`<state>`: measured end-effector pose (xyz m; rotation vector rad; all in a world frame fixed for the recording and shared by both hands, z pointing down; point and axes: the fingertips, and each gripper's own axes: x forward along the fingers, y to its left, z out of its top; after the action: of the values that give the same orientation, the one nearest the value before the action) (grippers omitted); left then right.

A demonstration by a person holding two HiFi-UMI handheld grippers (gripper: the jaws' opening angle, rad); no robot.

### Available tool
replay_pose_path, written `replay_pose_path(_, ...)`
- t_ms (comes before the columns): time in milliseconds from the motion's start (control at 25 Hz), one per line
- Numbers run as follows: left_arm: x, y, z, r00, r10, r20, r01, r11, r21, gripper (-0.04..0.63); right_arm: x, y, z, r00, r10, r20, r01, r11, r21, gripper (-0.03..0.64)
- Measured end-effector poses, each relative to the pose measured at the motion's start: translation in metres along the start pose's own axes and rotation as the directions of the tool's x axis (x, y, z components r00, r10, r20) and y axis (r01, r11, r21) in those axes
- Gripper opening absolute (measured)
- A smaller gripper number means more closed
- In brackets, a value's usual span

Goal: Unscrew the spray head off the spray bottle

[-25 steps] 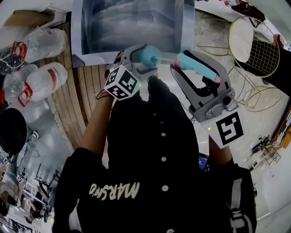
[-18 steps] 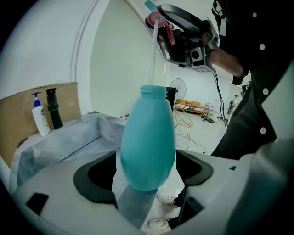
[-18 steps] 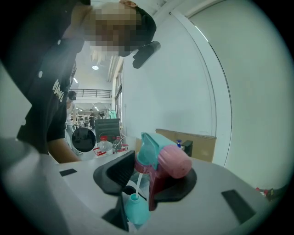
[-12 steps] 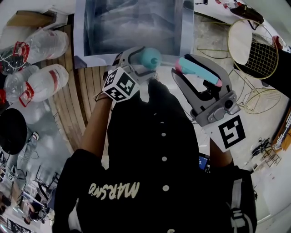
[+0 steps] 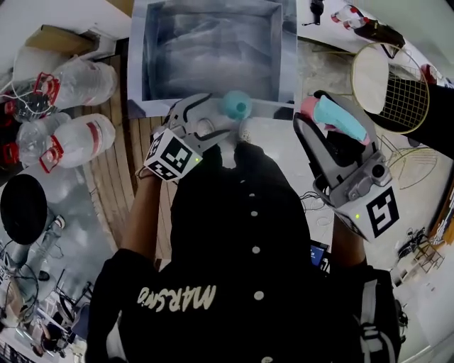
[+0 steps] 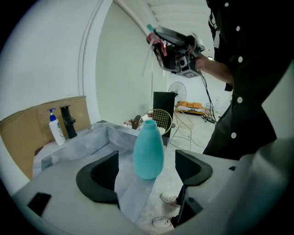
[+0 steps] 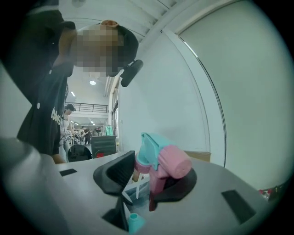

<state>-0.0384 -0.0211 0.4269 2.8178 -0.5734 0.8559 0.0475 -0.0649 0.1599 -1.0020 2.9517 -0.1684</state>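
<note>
**Spray head off the bottle, held aloft in the right claw**

We note the right claw (image 7: 151, 175) closed part-way on the pink-and-teal spray head (image 7: 171, 163), with both pads pressed against it. The left claw (image 6: 148, 172) stands wide and grips nothing. The teal spray bottle (image 6: 148, 149) stands upright with a bare neck in the gap, and there is clear space between it and each pad. It rests on a strip of grey cloth at the near edge of the grey lined tray (image 5: 213, 18).

Hidden or cut off: the right claw view catches only the bottle's mouth, at its lower edge. In the head view the person's black shirt (image 5: 241, 234) covers both hands and whatever lies beneath them.

Writing: pale lettering on the shirt appears reversed, and we cannot read it with confidence. The red labels on the clear plastic bottles (image 5: 67, 138) are too small to read. The marker cubes (image 5: 172, 154) carry only black-and-white squares.

View differences: only the left claw view shows the thin white dip tube (image 6: 146, 55) hanging from the raised head. It also shows a white pump bottle (image 6: 55, 129) beside cardboard. The head view alone shows a gold wire chair (image 5: 394, 78) well to the right.
</note>
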Motion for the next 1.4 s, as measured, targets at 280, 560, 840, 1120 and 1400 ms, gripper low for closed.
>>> replay_pose_path(280,-0.068,0.022,0.061,0.958,0.187,0.217,-0.18,0.982,-0.053,0.151,-0.022,-0.03,-0.002,0.986,-0.164,0.012,0.165,0.982,-0.091,0.156)
replay_pose_path(560,-0.113,0.027,0.108,0.919,0.262,0.294,-0.249,0.965,-0.079,0.026,-0.041,-0.056,-0.017,0.957,-0.288,0.035,0.29,0.955,-0.058,0.155)
replay_pose_path(840,-0.151,0.05,0.147,0.829,0.448,0.335,-0.401,0.893,-0.203,0.026,-0.053,-0.066,-0.014,0.926,-0.373,0.054,0.377,0.919,-0.116,0.156)
replay_pose_path(1120,-0.191,0.077,0.153,0.713,0.624,0.32,-0.54,0.78,-0.317,0.026,-0.065,-0.065,-0.009,0.906,-0.419,0.056,0.423,0.894,-0.146,0.155)
replay_pose_path(1400,-0.201,0.083,0.145,0.632,0.722,0.281,-0.621,0.689,-0.374,0.026,-0.069,-0.062,-0.006,0.894,-0.442,0.066,0.447,0.881,-0.158,0.156)
